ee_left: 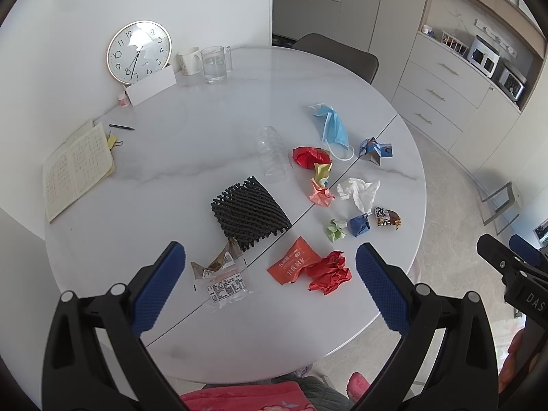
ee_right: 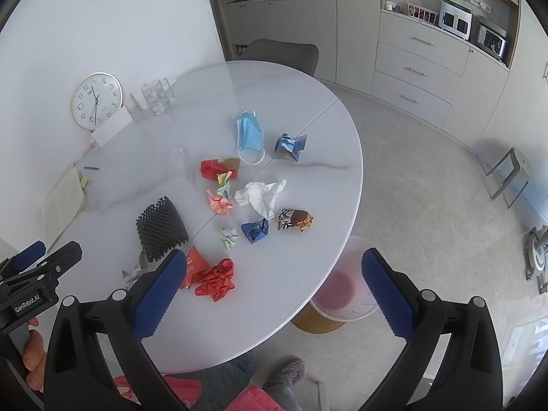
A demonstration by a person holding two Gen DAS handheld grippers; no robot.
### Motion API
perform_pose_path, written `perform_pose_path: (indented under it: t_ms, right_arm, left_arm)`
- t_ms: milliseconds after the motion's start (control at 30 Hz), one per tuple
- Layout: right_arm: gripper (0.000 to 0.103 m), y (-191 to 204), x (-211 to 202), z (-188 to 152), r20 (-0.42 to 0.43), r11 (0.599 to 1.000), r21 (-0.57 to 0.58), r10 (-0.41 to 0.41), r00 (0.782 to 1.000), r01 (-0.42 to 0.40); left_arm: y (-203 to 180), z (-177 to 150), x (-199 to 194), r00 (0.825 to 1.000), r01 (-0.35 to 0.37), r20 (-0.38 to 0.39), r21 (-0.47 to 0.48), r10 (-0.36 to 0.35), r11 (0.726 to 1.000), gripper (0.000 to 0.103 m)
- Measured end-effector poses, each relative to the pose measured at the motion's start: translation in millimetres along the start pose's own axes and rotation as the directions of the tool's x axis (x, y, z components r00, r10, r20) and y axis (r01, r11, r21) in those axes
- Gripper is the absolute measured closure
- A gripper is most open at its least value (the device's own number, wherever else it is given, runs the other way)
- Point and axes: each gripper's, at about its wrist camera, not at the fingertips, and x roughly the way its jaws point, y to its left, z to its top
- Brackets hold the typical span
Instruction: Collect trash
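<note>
Trash collection, round table (ee_left: 178,356): both tools raised, nothing picked yet.

Near: left gripper (ee_left: 270,287) and right gripper (ee_right: 274,291), jaws spread wide, empty. Nearest scrap: crumpled red paper (ee_right: 216,279), beside an orange wrapper (ee_left: 291,265); pink bin (ee_right: 337,286) on the floor under the table edge. Mid: black foam net (ee_left: 250,214), white tissue (ee_right: 262,196). Far: blue face mask (ee_left: 331,126). Suggested handling: take the closest piece first, pinch its bulk, carry it over the bin.

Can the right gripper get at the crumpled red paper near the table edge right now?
Probably yes: the right gripper is open and empty, and the crumpled red paper lies uncovered just ahead, with nothing between them.
</note>
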Motion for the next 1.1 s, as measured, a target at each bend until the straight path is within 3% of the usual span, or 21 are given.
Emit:
perform_pose_path:
  t_ms: [733,900,1100]
  right_arm:
    - [0.002,6,9,4,0.001,1.000,-0.020,0.023,1.000,-0.023]
    - [0.002,30,35,2,0.016,0.994,-0.069,0.091,0.996,-0.090]
    - [0.002,72,96,-6,-0.066,0.981,-0.133,0.137,0.988,-0.144]
  left_arm:
    - [6,6,7,1.000,0.011,0.002,-0.003,-0.011,1.000,0.008]
    - [35,6,23,1.000,0.018,-0.005,-0.041,-0.018,0.999,0.008]
    - [85,-5,60,0.996,-0.056,-0.071,-0.131,0.047,0.990,0.008]
